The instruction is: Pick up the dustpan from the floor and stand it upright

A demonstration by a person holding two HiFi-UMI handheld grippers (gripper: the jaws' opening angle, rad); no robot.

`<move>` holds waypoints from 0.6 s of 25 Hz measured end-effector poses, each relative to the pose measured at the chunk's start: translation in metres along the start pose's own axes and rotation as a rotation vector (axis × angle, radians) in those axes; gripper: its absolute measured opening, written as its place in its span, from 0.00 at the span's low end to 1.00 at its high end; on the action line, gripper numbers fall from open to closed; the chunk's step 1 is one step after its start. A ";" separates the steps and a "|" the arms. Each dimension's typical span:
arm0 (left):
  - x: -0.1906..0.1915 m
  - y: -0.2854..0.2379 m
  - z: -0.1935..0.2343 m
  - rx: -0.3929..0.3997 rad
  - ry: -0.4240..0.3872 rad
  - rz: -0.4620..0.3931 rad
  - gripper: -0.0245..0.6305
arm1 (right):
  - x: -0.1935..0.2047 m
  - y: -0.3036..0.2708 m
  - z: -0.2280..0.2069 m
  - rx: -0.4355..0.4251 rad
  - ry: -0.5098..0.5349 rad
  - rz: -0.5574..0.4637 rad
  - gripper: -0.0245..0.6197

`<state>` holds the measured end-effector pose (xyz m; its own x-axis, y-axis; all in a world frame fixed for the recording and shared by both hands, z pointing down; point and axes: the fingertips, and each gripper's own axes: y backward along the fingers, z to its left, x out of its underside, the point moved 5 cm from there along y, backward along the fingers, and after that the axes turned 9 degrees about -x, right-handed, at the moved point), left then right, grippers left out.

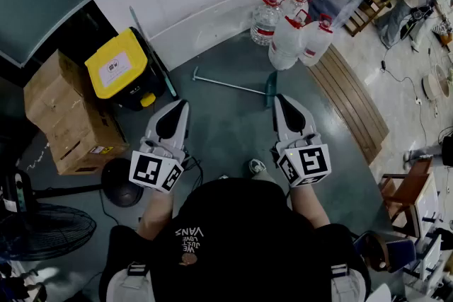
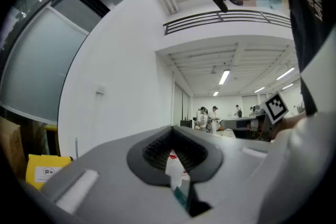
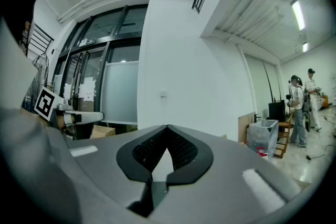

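Dustpan (image 1: 270, 87) lies flat on the floor ahead, near the water bottles (image 1: 291, 30) — long thin metal handle, small teal pan. Likely light and stiff, with a slick handle; best gripped low, close to the pan. Left gripper (image 1: 177, 113) and right gripper (image 1: 286, 112) both closed, empty — well short of it.

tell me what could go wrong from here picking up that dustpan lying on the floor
1. The dustpan lies flat on the floor and its handle is thin. The left gripper and right gripper are both shut and held level, so a hurried grab might pinch it poorly and let it slip.
2. The water jugs stand just beyond the pan end, so swinging the long handle upright could knock them.
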<state>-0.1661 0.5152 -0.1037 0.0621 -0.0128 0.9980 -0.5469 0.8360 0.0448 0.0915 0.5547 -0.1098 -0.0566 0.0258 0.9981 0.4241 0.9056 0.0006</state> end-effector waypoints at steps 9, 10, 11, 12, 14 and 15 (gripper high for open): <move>0.020 -0.014 0.015 0.019 0.018 0.035 0.12 | 0.011 -0.023 0.002 -0.049 -0.027 0.016 0.04; 0.024 -0.018 0.017 0.016 0.027 0.043 0.12 | 0.015 -0.026 -0.001 -0.052 -0.027 0.028 0.04; 0.028 -0.023 0.018 0.015 0.038 0.052 0.12 | 0.019 -0.030 -0.006 -0.053 -0.029 0.040 0.04; 0.032 -0.029 0.018 0.016 0.047 0.061 0.12 | 0.023 -0.035 -0.013 -0.054 -0.032 0.050 0.04; 0.040 -0.046 0.020 0.025 0.053 0.077 0.12 | 0.032 -0.047 -0.029 -0.060 -0.044 0.061 0.04; 0.045 -0.056 0.022 0.028 0.054 0.087 0.12 | 0.037 -0.056 -0.037 -0.065 -0.049 0.066 0.04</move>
<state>-0.1506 0.4559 -0.0602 0.0572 0.0894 0.9943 -0.5752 0.8170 -0.0404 0.0992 0.4896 -0.0710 -0.0697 0.1069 0.9918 0.4863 0.8717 -0.0598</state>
